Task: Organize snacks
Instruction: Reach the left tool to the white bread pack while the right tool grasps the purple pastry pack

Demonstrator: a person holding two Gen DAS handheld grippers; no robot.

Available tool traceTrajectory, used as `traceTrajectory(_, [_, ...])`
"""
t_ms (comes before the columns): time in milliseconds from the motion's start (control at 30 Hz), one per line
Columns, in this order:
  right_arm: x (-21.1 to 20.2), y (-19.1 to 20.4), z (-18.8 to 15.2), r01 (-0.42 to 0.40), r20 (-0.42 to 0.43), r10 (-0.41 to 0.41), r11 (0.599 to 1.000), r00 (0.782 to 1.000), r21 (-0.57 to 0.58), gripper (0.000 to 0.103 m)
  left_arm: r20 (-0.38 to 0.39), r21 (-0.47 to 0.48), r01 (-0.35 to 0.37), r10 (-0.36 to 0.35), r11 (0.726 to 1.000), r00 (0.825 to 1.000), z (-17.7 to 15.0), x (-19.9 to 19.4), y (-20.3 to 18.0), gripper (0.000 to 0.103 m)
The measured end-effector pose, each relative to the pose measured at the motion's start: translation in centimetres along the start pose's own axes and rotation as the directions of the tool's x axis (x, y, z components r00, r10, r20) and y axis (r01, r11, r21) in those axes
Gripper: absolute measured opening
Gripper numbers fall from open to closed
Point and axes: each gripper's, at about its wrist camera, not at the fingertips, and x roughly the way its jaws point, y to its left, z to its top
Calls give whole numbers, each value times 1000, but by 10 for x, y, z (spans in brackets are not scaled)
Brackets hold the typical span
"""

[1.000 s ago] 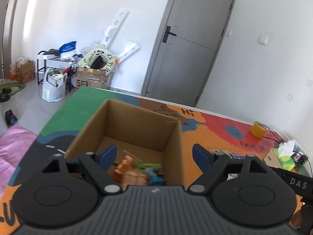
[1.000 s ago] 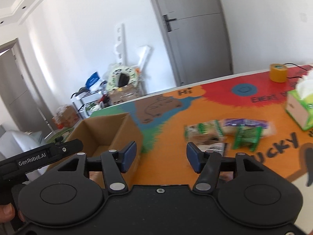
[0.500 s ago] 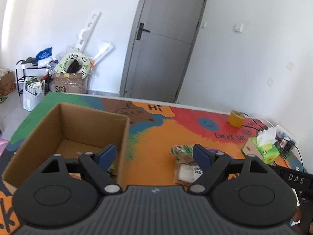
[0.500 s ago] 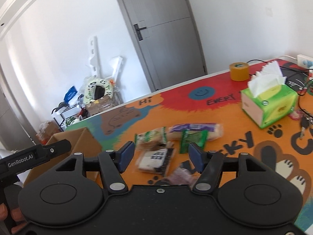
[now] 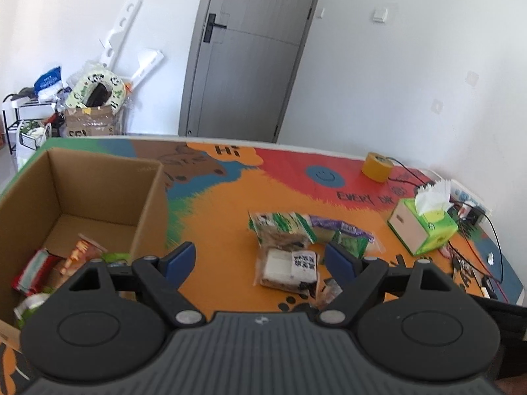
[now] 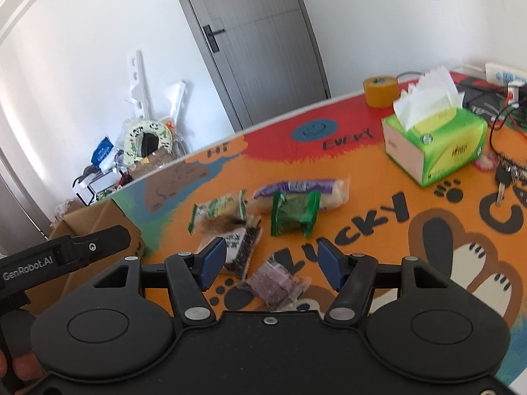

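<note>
Table with printed mat. Box at left, several snacks inside. Tissue box at right. Snack packets loose between them. Left gripper wide open, empty; right gripper open, empty, above a small purple packet.

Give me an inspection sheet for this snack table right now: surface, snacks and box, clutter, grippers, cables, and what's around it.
Surface: colourful printed table mat, lettering and paw prints.
Job's things: cardboard box at the mat's left, several snack packets inside; five loose packets lie mid-mat, some overlapping.
Clutter: green tissue box, yellow tape roll, keys.
Grippers: left gripper open, empty; right gripper open, empty, above a purple packet.
Cables: black and red wires at the mat's right edge.
Surroundings: grey door, white walls, piled boxes and bags.
</note>
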Motion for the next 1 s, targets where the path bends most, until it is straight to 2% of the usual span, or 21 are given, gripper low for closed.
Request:
traceTrajectory(267, [17,0,-6,-12,-14,11,999,1000,-44,62,-30,-5,10,-10,1000,999,-10,14,-5,84])
traceTrajectory(500, [33,2,-8,-51,-40,47,994,998,-99,62,-79,35,-36,38,999,996,-19,24,-8,84])
traceTrajectory(767, [54,10,-14,-85,-67,75,984,995,-160,61,-66,22,-37,38,999,997,-20,19,-7,84])
traceTrajectory(800, [57,11,-15,-82,-77,70,982,995,-168,60,-65,21,-38,40,999,997,-20,20,-7,84])
traceTrajectory(833, [59,11,-18,-79,-88,65,981,994,-175,54,-65,20,-42,43,999,997,-20,21,-7,84])
traceTrajectory(867, [61,11,-20,-77,-98,61,981,993,-176,42,-65,18,-43,44,999,997,-21,22,-7,84])
traceTrajectory(1000, [59,1,-23,-101,-109,86,985,990,-137,35,-80,23,-48,49,999,996,-25,28,-9,84])
